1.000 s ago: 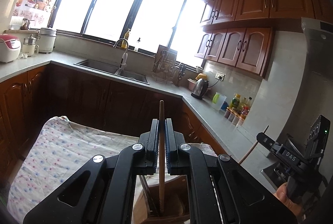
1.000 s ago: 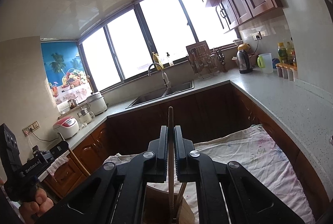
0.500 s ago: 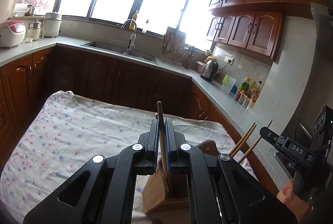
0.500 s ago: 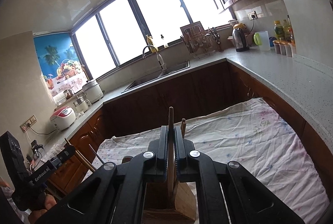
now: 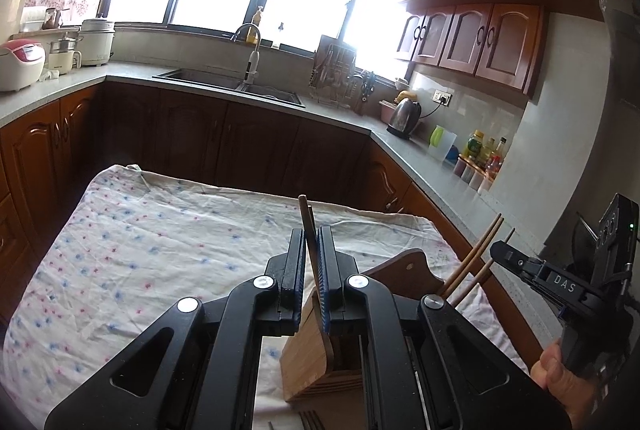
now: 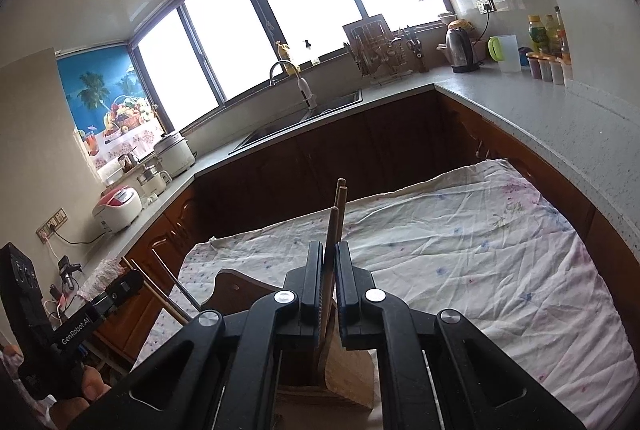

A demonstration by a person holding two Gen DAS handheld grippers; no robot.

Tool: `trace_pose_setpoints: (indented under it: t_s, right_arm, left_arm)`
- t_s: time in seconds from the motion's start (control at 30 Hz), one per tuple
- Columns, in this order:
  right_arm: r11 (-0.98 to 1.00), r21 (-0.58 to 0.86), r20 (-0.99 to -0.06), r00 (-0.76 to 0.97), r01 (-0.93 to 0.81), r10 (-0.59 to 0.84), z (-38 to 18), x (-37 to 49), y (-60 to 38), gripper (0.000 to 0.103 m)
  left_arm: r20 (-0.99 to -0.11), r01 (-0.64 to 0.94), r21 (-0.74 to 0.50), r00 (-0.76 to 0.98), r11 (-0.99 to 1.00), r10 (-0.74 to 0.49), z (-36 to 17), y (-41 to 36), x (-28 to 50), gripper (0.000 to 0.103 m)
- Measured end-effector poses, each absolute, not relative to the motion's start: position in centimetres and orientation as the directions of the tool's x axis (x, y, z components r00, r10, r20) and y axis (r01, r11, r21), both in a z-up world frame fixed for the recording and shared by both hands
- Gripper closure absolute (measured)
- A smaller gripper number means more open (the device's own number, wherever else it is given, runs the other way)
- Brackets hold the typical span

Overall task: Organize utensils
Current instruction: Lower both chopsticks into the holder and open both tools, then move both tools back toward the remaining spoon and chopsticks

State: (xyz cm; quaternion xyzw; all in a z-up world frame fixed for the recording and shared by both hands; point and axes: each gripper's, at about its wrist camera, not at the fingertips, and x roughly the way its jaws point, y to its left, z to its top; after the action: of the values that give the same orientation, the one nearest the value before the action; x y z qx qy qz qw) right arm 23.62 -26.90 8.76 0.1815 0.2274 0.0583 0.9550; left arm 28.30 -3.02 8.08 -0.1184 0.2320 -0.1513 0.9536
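Note:
A wooden utensil holder [image 5: 316,358] stands on the cloth-covered table [image 5: 160,250], right below both grippers; it also shows in the right wrist view [image 6: 348,374]. My left gripper [image 5: 311,234] has its jaws slightly parted around a wooden chopstick [image 5: 306,214] that leans against the right pad, its lower end in the holder. My right gripper [image 6: 328,248] is narrowly parted around another wooden chopstick [image 6: 333,226] that stands in the holder. More chopsticks [image 5: 476,262] stick up from the holder by the right gripper's body [image 5: 560,282].
A floral cloth [image 6: 460,250] covers the table. Dark wood cabinets and a grey counter [image 5: 420,158] wrap round it, with a sink [image 5: 236,86], kettle [image 5: 404,114], bottles [image 5: 484,154] and rice cookers [image 5: 20,62].
Both grippers tilted down toward the table and lowered their chopsticks into the holder. The jaws of both have eased apart slightly, and the left chopstick now leans.

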Motion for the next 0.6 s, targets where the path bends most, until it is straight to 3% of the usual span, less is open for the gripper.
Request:
trace_pose_setpoints:
  t_s: [0.37, 0.47, 0.5, 0.53, 0.6]
  right_arm:
    - [0.923, 0.384, -0.42, 0.885, -0.027, 0.2, 8.6, 23.9, -27.1, 0.095]
    - [0.92, 0.391, -0.416, 0.886, -0.03, 0.206, 8.7, 23.6, -27.2, 0.09]
    - [0.918, 0.395, -0.414, 0.886, -0.033, 0.21, 8.8, 23.5, -27.3, 0.086]
    - [0.916, 0.399, -0.412, 0.886, -0.034, 0.212, 8.9, 23.4, -27.5, 0.083]
    - [0.916, 0.401, -0.405, 0.891, -0.032, 0.208, 9.1, 23.0, -27.7, 0.063]
  left_arm:
    - [-0.428, 0.234, -0.278, 0.838, 0.932, -0.338, 8.3, -3.4, 28.6, 0.096]
    - [-0.432, 0.236, -0.294, 0.832, 0.926, -0.349, 8.3, -3.1, 28.4, 0.076]
    - [-0.429, 0.23, -0.296, 0.835, 0.927, -0.345, 8.4, -3.0, 28.2, 0.059]
    - [-0.422, 0.229, -0.299, 0.839, 0.926, -0.344, 8.4, -2.8, 27.9, 0.049]
    - [-0.414, 0.222, -0.297, 0.846, 0.929, -0.335, 8.7, -2.6, 27.1, 0.039]
